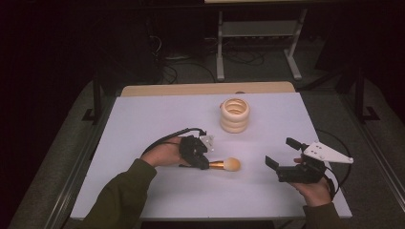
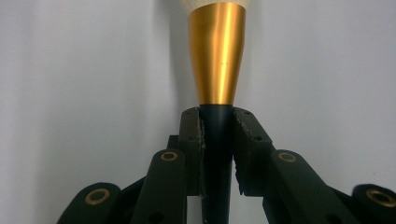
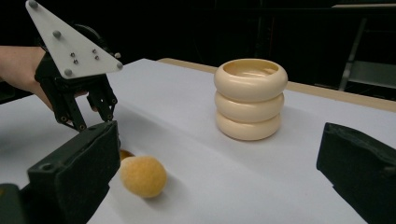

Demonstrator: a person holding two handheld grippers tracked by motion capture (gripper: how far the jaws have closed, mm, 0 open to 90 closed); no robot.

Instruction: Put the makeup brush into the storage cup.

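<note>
Clamped on the black handle, left gripper [image 1: 203, 161] holds the brush [image 1: 224, 165] lengthwise along its jaws — bristles toward the idle, open right gripper [image 1: 282, 155].

We're looking at a lab or test room set up for recording, not a home: a plain white table [image 1: 143, 119] w/ a wooden edge strip at the far side stands on grey carpet [image 1: 267, 67], and the surroundings are dark. Behind it we see a metal-legged bench frame [image 1: 258, 38] and loose cables [image 1: 191, 64] on the floor, plus black frame rails [image 1: 97, 95] beside the table. No household furniture or decor, just bare rig hardware.
</note>
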